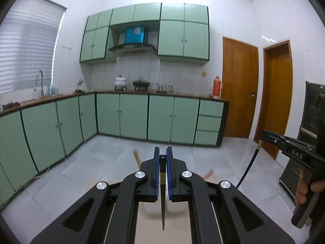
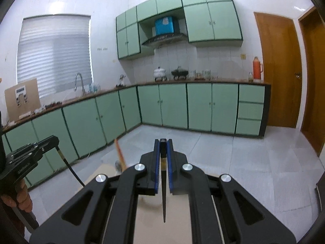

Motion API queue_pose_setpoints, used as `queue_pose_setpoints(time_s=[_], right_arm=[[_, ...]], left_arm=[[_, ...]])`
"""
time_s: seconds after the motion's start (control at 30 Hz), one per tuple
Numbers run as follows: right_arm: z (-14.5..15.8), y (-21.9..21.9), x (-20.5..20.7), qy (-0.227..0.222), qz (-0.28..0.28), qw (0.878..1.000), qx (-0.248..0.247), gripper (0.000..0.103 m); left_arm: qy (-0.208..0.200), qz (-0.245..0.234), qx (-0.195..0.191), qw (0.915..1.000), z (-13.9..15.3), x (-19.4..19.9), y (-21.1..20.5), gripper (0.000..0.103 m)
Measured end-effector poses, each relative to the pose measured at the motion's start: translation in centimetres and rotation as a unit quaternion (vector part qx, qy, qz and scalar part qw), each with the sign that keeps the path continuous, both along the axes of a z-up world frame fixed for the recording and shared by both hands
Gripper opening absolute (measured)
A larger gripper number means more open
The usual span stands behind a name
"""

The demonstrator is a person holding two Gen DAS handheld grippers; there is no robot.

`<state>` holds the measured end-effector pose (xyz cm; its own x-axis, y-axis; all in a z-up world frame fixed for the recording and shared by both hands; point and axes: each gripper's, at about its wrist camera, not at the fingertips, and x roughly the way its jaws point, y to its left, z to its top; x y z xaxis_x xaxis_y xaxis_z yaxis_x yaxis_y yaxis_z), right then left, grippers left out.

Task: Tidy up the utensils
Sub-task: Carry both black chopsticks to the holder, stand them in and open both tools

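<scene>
My left gripper is shut on a black chopstick that points back toward the camera, held high above a table. My right gripper is shut on another black chopstick, held the same way. The right gripper also shows at the right edge of the left wrist view, with its chopstick hanging down. The left gripper shows at the left of the right wrist view, with its chopstick. Wooden utensil handles stick up from below, blurred. A white container lies under the left gripper.
A light table surface lies beneath both grippers. Green kitchen cabinets line the far walls, with a sink tap at left and wooden doors at right. A dark cabinet stands at far right.
</scene>
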<state>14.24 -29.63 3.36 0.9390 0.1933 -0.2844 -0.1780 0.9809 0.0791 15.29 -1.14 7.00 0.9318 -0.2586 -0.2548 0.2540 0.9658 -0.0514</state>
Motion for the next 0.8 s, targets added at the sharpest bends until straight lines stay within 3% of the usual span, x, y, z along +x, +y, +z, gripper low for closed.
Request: queue_pose_setpoints(time_s=[0.2,0.37,0.53,0.8], right_arm=[[3.3,-0.2,4.3,-0.046,-0.005,0.999,-0.004,0.006],[3.7,1.2,8.0,-0.052,0.013,0.998,-0.014,0.006],[1.7,2.9,11.0,-0.036,0.024,0.999,-0.024,0.006],[-3.2,4.2,13.5,0.028,0.038,0.999,-0.015,0.006]], left_arm=[[-0.055,0.016,0.007,0.9983,3.6,4.0,-1.6,0.006],[-0.061,0.016,0.011,0.9979,3.8,7.0,-3.0,0.006],[-0.041,0.02,0.008,0.9989,1.0,10.0,-3.5,0.006],[0.039,0.03,0.003,0.9988,-4.9,14.3,-1.9,0.006]])
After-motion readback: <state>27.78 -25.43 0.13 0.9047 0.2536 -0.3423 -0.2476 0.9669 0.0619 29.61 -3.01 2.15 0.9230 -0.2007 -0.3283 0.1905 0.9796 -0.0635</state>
